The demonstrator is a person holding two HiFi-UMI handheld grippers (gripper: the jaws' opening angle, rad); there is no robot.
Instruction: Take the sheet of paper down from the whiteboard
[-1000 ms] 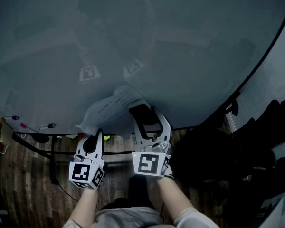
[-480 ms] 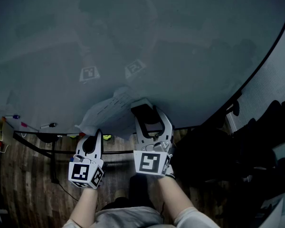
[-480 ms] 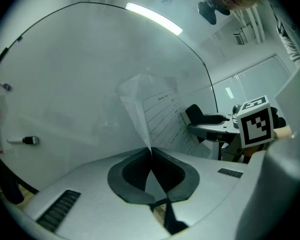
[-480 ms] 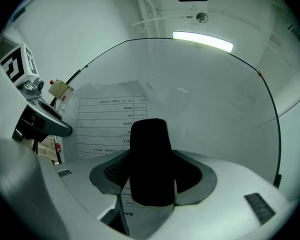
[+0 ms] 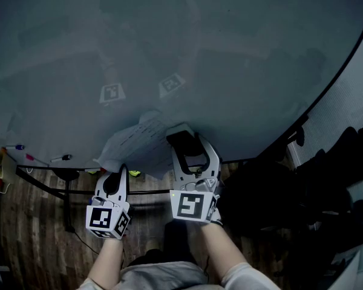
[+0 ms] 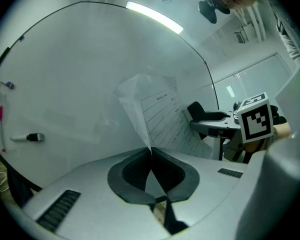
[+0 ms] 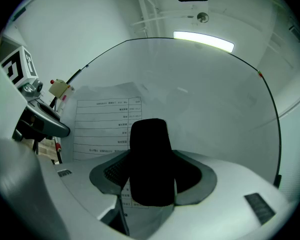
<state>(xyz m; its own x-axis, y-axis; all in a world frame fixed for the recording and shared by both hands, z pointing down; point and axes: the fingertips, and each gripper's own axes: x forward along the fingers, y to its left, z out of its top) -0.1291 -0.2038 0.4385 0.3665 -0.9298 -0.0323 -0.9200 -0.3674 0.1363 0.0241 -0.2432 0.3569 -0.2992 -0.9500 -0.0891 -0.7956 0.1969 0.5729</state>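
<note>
Head view: the sheet of paper (image 5: 136, 139), white with ruled rows of print, bulges off the lower part of the grey whiteboard (image 5: 199, 53), its lower left side lifted towards me. My left gripper (image 5: 121, 169) has its fingers closed tight on that lower edge. My right gripper (image 5: 190, 145), just beside it, clamps a black block (image 5: 181, 139) in front of the sheet's right side. A marker (image 5: 60, 159) lies on the board's ledge at left, and dark clutter (image 5: 327, 186) crowds the wooden floor (image 5: 30, 222) at right.

Left gripper view: my fingers meet on the sheet's creased edge, and the paper rises crumpled from between them. The right gripper shows beyond, to the right.

Right gripper view: my fingers stand wide with the black block filling the gap. The printed sheet spreads behind it and to the left. I cannot tell whether the block touches the board.
</note>
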